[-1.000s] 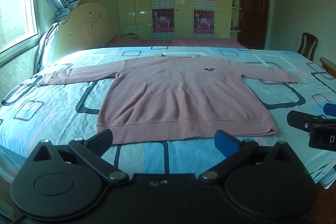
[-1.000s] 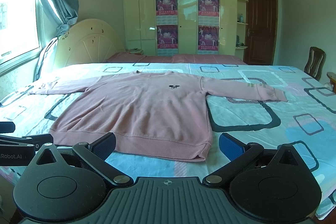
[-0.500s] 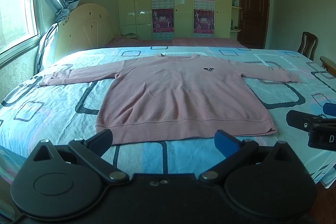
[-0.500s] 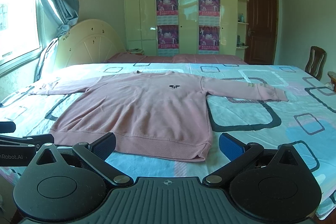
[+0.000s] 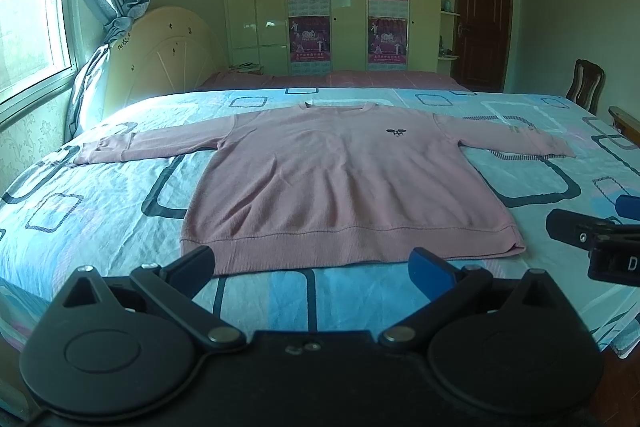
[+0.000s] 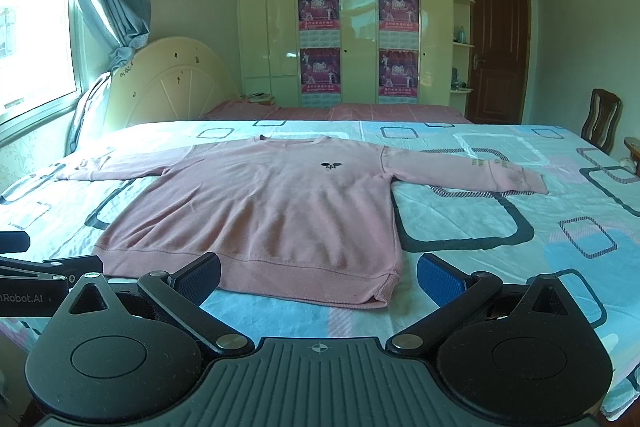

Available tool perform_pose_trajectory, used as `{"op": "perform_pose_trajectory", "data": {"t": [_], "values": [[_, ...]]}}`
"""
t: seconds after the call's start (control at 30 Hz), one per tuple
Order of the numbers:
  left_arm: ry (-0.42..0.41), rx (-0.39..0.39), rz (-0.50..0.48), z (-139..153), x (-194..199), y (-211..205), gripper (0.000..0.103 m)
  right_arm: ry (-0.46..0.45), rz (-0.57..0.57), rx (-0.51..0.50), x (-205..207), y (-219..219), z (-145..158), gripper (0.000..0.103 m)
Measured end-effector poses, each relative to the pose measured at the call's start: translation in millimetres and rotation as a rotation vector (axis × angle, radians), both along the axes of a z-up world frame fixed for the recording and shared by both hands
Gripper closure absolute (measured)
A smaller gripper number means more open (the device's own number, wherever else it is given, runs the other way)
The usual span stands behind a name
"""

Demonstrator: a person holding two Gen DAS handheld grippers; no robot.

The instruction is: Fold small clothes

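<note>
Folding has not begun: the pink sweater lies flat and face up on the bed, its ribbed hem parallel to the bed's near edge and just inside it, its neckline toward the far edge. Its body runs from near edge to far edge, collar pointing away from the cameras, while the longest axis is across the bed, sleeve tip to sleeve tip: the left sleeve reaches toward the headboard side and the right sleeve toward the side where a chair stands. The left gripper hovers above the near edge, in front of the hem, jaws spread wide and grasping nothing; the right gripper hangs likewise near the hem's right corner, jaws apart and empty. Neither touches the cloth. By my reading this is the approach before the 1st fold. The next move likely calls for each gripper to travel out to a sleeve or a hem corner, come down low enough for 1 finger to slide under a single layer, then close and carry that part inward over the chest. The knit looks soft and limp, so a shallow pinch may slip or drag the whole garment.
</note>
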State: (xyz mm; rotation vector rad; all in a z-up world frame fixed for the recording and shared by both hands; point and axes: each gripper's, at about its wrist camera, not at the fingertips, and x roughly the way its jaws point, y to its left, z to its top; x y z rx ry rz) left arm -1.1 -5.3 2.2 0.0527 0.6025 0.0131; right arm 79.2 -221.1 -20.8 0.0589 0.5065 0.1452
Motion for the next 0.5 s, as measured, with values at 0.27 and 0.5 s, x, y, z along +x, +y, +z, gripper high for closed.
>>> {"op": "perform_pose_trajectory", "data": {"t": [0.27, 0.5], "values": [[0.017, -0.011, 0.008, -3.0, 8.4, 5.1, 0.001, 0.014, 0.005, 0.001, 5.3, -0.6, -1.2, 0.0], [0.012, -0.001, 0.019, -1.9, 34.6, 11.3, 0.001, 0.017, -0.004, -0.01, 33.9, 1.7, -2.6, 0.0]]}}
